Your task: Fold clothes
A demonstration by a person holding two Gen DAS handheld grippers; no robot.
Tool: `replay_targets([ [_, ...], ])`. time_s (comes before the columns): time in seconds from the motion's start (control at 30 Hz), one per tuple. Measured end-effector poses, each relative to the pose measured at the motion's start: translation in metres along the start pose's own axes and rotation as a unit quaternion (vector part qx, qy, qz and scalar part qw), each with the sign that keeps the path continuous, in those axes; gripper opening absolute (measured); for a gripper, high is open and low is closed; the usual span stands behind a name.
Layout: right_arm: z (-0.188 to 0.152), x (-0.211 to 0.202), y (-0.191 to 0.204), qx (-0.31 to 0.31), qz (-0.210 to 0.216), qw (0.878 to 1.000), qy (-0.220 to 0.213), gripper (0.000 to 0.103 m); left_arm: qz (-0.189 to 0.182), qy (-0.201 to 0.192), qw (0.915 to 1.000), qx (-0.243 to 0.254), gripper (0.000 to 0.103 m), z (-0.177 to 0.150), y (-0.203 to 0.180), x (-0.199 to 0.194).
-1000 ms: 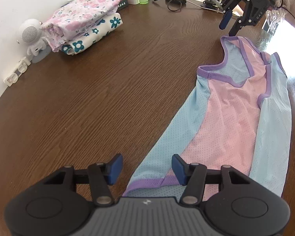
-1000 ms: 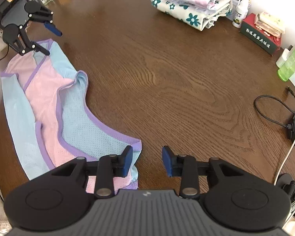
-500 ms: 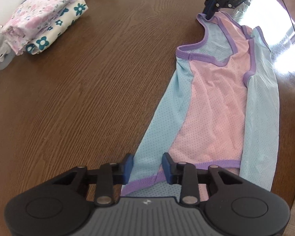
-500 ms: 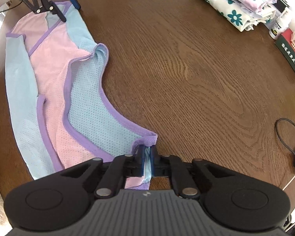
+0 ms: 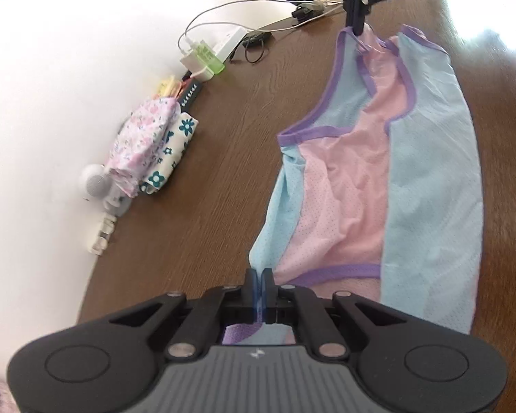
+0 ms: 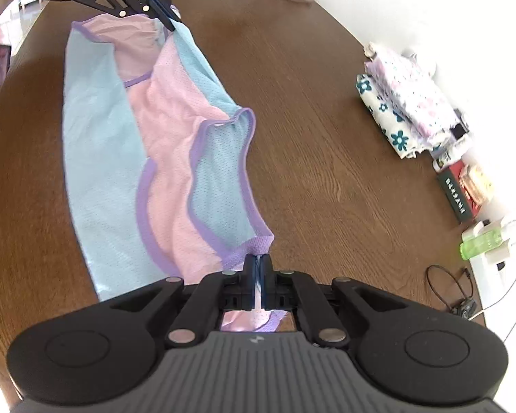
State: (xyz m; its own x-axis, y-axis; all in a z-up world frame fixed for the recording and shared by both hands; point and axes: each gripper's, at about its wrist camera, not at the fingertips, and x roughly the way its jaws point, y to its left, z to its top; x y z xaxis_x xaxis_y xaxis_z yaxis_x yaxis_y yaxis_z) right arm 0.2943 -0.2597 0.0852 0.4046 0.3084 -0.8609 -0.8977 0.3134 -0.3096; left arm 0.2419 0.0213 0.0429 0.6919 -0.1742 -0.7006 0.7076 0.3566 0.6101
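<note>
Both the left gripper (image 5: pixel 260 277) and right gripper (image 6: pixel 257 263) have jaws clamped tight on opposite ends of the pastel mesh vest (image 6: pixel 161 144), which lies stretched lengthwise along the bench (image 6: pixel 326 158), seemingly to fold one edge over evenly.

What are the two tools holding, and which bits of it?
Both hold the pink and blue top. The left tool pinches its bottom hem corner. The right tool pinches a purple-edged shoulder strap at the other end.
</note>
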Motion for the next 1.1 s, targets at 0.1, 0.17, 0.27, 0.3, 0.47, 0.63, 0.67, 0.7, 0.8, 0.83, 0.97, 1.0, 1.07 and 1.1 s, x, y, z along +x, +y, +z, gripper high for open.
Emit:
replay_targets([
  [0.1,-0.012,-0.01,0.04,-0.05,-0.031,0.998,-0.001,0.002,0.028,0.0,0.9991,0.032,0.001,-0.003,-0.041,-0.009],
  [0.17,-0.018,-0.011,0.055,-0.065,-0.042,0.997,0.004,0.002,0.046,0.0,0.9975,0.053,0.001,-0.006,-0.068,-0.016],
  [0.27,-0.026,-0.005,0.063,-0.061,-0.046,0.997,0.017,0.002,0.055,0.004,0.9965,0.062,0.001,-0.008,-0.091,-0.016],
  [0.3,-0.029,-0.003,0.066,-0.059,-0.047,0.997,0.021,0.002,0.053,0.005,0.9969,0.057,0.001,-0.008,-0.091,-0.016],
  [0.47,-0.038,0.004,0.072,-0.047,-0.054,0.997,0.026,0.002,0.048,0.018,0.9985,0.018,0.005,-0.009,-0.088,-0.01],
  [0.63,-0.042,0.008,0.07,-0.028,-0.057,0.998,0.027,0.003,0.034,0.023,0.9988,-0.028,0.014,-0.012,-0.081,-0.009],
  [0.67,-0.043,0.008,0.07,-0.022,-0.055,0.998,0.029,0.004,0.032,0.021,0.9985,-0.039,0.024,-0.014,-0.079,-0.011],
  [0.7,-0.044,0.007,0.07,-0.015,-0.052,0.998,0.028,0.006,0.03,0.02,0.9981,-0.049,0.03,-0.016,-0.077,-0.013],
  [0.8,-0.049,-0.006,0.064,0.03,-0.038,0.999,0.008,0.024,0.021,0.009,0.9933,-0.113,0.037,-0.029,-0.056,-0.03],
  [0.83,-0.051,-0.014,0.058,0.056,-0.035,0.998,-0.006,0.029,0.018,0.005,0.9905,-0.136,0.041,-0.034,-0.048,-0.036],
  [0.97,-0.052,-0.037,0.037,0.156,-0.026,0.985,-0.063,0.033,0.012,-0.011,0.9735,-0.228,0.042,-0.052,-0.015,-0.057],
  [1.0,-0.051,-0.04,0.032,0.179,-0.024,0.981,-0.077,0.036,0.017,-0.014,0.9678,-0.251,0.042,-0.055,-0.004,-0.057],
  [1.07,-0.04,-0.036,0.027,0.204,-0.028,0.975,-0.088,0.043,0.014,-0.019,0.9577,-0.287,0.042,-0.058,0.014,-0.053],
  [1.1,-0.035,-0.03,0.025,0.209,-0.031,0.974,-0.087,0.044,0.006,-0.017,0.9542,-0.299,0.042,-0.06,0.019,-0.047],
])
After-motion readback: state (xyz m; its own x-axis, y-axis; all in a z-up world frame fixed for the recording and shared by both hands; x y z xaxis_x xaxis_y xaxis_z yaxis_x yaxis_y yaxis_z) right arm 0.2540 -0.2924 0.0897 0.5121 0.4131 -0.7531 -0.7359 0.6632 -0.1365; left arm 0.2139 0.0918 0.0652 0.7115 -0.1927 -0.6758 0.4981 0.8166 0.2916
